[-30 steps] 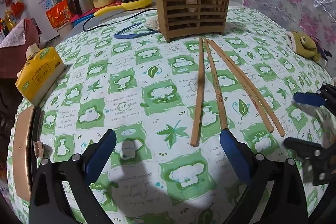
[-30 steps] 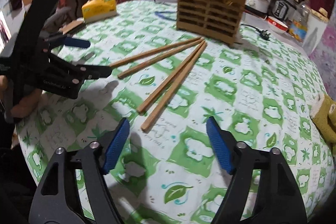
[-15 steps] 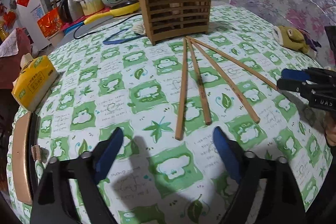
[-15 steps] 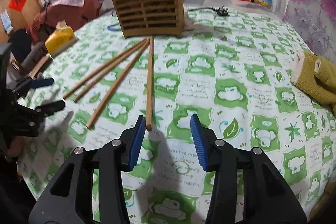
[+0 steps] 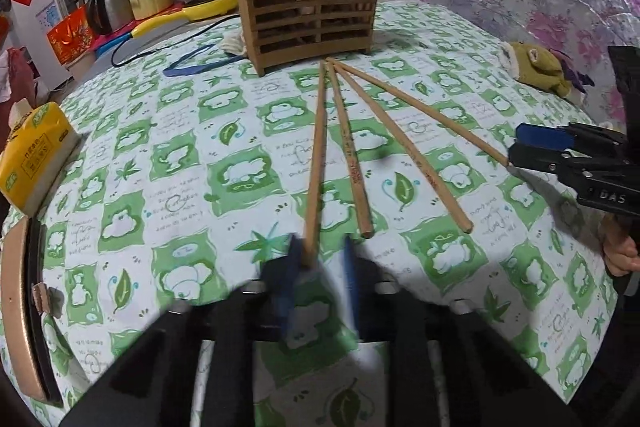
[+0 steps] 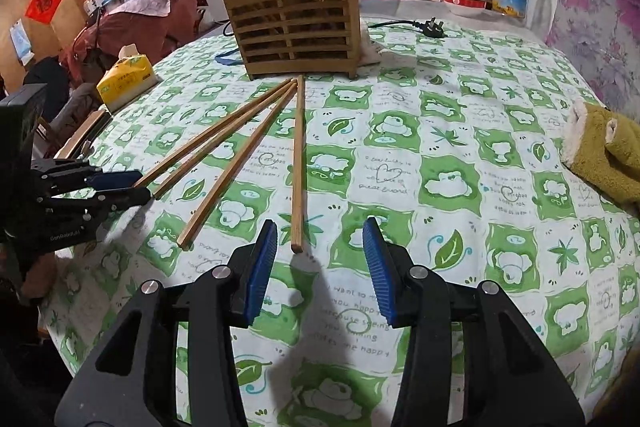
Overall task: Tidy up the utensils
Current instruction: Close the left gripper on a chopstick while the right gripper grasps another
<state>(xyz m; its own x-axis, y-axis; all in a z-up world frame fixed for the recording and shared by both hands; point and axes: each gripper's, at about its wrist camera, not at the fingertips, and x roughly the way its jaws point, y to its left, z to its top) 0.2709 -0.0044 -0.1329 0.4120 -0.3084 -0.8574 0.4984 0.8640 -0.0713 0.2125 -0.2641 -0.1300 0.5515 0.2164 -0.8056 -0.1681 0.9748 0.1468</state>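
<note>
left tool (image 5: 320,263) newly clamped on leftmost chopstick (image 5: 316,163), right tool (image 6: 320,259) apart, over green-checked tablecloth (image 6: 460,155).

left gripper (image 5: 320,267) pads motion-blurred, so grip on the leftmost chopstick (image 5: 316,163) end is unclear. wooden holder (image 5: 306,7) top cut off by frame edge; its contents mostly hidden behind slats.
</note>
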